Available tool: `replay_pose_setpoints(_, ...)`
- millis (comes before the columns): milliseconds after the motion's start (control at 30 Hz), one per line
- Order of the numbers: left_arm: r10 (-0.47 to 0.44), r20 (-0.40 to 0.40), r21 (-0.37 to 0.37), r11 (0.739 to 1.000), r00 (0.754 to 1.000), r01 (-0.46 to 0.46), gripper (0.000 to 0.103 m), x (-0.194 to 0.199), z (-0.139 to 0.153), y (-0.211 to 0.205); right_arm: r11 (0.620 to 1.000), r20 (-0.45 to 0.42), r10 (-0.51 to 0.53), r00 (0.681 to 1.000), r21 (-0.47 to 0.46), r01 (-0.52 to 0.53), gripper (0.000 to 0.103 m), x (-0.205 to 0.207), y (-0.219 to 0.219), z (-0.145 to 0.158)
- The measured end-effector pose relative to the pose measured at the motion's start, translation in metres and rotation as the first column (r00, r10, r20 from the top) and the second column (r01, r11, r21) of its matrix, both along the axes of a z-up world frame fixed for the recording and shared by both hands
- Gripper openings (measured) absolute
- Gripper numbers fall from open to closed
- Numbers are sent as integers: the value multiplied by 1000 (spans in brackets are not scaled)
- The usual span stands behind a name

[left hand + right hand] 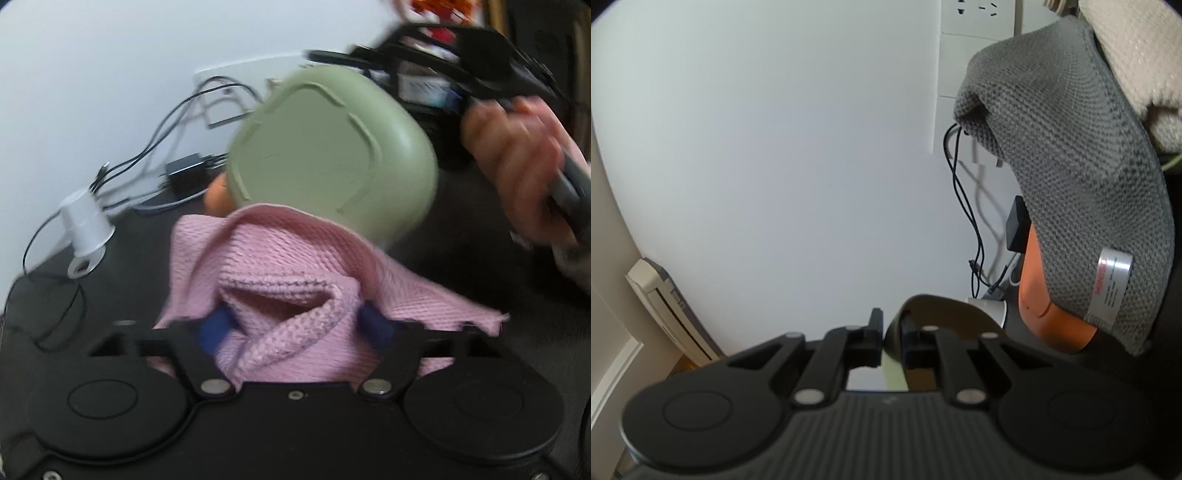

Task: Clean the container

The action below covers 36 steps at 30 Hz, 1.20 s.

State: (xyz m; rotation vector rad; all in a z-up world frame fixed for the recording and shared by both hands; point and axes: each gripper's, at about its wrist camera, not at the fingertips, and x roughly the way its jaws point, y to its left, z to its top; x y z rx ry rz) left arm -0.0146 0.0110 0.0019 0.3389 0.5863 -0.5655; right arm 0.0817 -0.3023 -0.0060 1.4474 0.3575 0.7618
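Container (332, 147), underside shown, touches pink cloth (295, 266).

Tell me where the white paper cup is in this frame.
In the left wrist view, the white paper cup sits upside down at the left, on the dark table's edge among black cables, left of the pink cloth.

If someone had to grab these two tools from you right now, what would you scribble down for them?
Left hand-held gripper: shut on the pink cloth, which is pressed against the underside of the green container.
Right hand-held gripper: clamped on the container's rim, holding it tilted above the dark table.
Done: cloth and container picked up, wiping under way.
Left: the inside is not visible, so check it; then set both down.
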Motion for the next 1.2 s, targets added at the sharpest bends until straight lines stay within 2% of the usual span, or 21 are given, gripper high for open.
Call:
replay_pose_setpoints(200,45,-6,-15,999,999,-45,40,8,9,1,1000,-1,-4,1000,-2,4,9,0,4,0)
replay_pose_setpoints(267,78,19,-36,996,997,-77,31,7,20,9,1000,0,-4,1000,-3,4,9,-1,4,0)
replay_pose_setpoints(333,128,51,-73,990,990,-124,26,10,31,22,1000,1,-4,1000,-4,4,9,-1,5,1)
replay_pose_setpoints(400,189,71,-143,974,980,-177,22,11,43,38,1000,5,1,1000,-4,-1,9,0,6,1)
replay_pose_setpoints(467,253,90,-222,948,963,-228,21,12,54,53,1000,4,6,1000,-12,-6,9,1,8,1)
replay_pose_setpoints(500,306,102,-266,925,947,-270,21,13,56,59,1000,1,12,1000,-12,-12,9,1,9,1)
replay_pose_setpoints(600,426,105,-336,866,899,-371,21,19,57,68,999,3,29,1000,-17,-29,9,1,14,1)
replay_pose_setpoints(700,515,67,-392,801,855,-452,21,24,51,70,998,16,51,999,-29,-50,9,0,18,3)
replay_pose_setpoints(833,560,67,-431,763,825,-483,21,24,47,65,995,35,94,995,-49,-92,9,-3,25,8)
replay_pose_setpoints(967,563,80,-448,757,822,-475,21,28,44,55,989,42,142,989,-56,-139,9,-5,34,10)
replay_pose_setpoints(1133,483,61,-485,779,873,-398,19,32,38,45,981,59,186,981,-70,-182,9,-8,43,14)
replay_pose_setpoints(1200,468,61,-493,782,881,-381,18,32,36,44,980,64,191,980,-73,-186,9,-9,43,16)
